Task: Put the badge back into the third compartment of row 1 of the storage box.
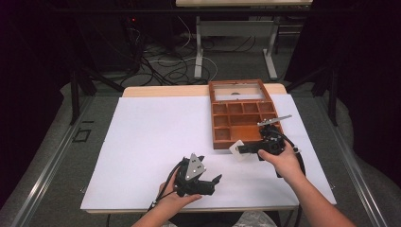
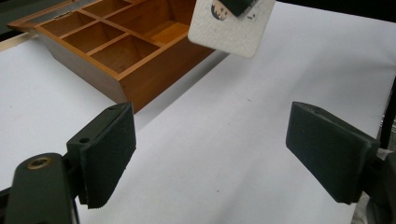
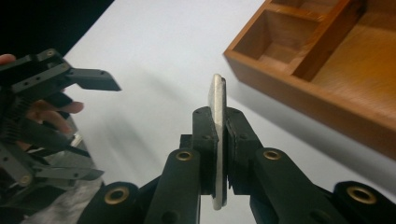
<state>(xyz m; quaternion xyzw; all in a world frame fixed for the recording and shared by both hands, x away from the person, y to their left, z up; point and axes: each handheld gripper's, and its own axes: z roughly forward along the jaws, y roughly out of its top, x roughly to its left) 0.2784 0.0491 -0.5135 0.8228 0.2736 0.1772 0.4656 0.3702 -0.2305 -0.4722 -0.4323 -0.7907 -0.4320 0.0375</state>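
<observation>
Gripping a thin white card (image 3: pixel 217 140) edge-on in the clamped right tongs (image 3: pixel 219 116), just beside the wooden compartment box (image 1: pixel 241 124); left tongs (image 2: pixel 210 154) gaping wide, empty, above the white surface (image 1: pixel 151 137).

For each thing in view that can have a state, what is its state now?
Wooden box: lid open, the compartments seen are empty.
White card: clamped in the right gripper, off the table.
Right gripper: shut on the card.
Left gripper: open, holding nothing.
</observation>
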